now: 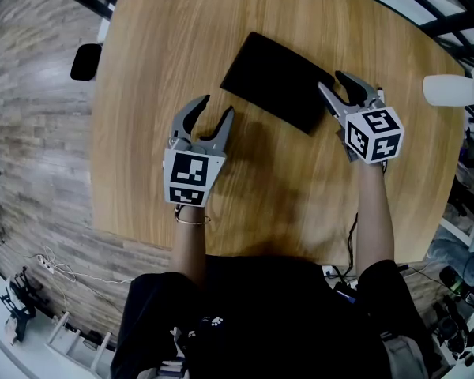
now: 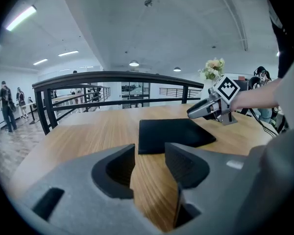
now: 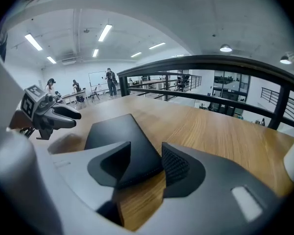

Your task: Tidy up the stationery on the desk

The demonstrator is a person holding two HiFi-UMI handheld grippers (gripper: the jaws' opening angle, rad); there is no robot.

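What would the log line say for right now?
left tongs: open, empty, over bare table | right tongs: open, at corner of black pad | black pad: flat on table

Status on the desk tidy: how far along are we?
Done: nothing that shows. The black pad lies flat on the desk, the only stationery in view. In hand: nothing gripped. The right claw is open with the pad's near corner between its jaws; the left claw is open over bare wood beside the pad. Left: grip the pad and put it away.
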